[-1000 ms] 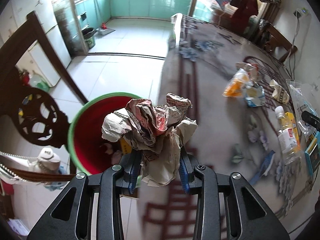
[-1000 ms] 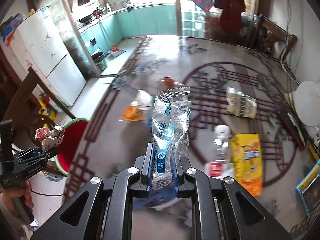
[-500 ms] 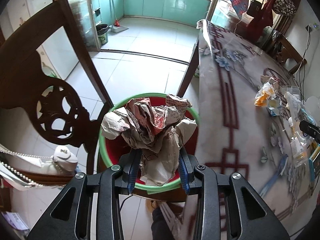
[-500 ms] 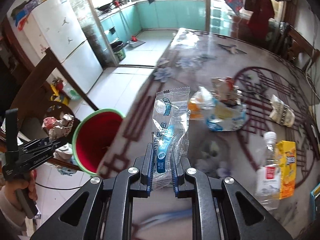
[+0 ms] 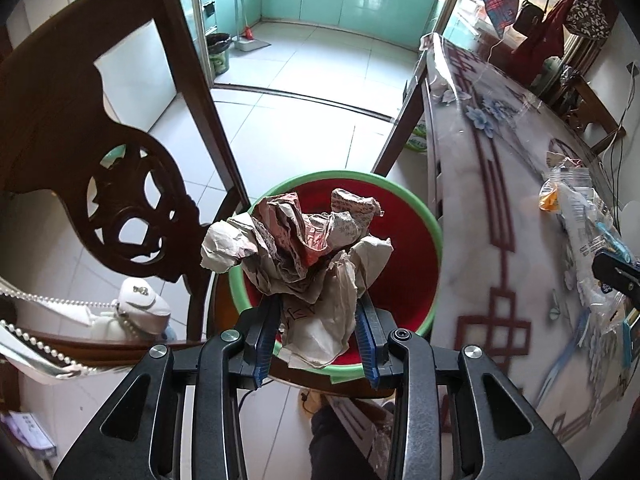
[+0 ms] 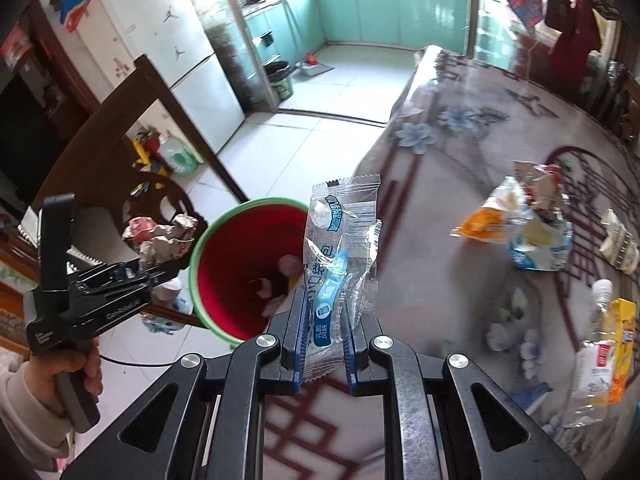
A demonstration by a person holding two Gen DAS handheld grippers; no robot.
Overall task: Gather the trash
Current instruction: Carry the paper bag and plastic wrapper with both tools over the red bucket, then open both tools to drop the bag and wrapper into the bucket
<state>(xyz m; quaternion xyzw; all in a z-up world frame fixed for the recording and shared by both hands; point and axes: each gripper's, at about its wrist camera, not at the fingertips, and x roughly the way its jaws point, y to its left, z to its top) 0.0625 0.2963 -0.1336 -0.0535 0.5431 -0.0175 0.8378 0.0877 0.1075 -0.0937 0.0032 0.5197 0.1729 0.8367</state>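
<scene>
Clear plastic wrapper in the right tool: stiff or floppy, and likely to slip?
The clear plastic wrapper is probably light and thin: it stands up from the right tool yet looks creased. Its glossy film may be slippery, so a pinch low on it could let it slide. Released, it would likely flutter rather than drop straight.

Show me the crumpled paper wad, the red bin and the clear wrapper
crumpled paper wad (image 5: 304, 256), left wrist view, middle of the creased bundle.
red bin (image 5: 400, 276), left wrist view, bare red inner wall on the right.
clear wrapper (image 6: 340, 256), right wrist view, middle of the transparent film above the pads.
</scene>
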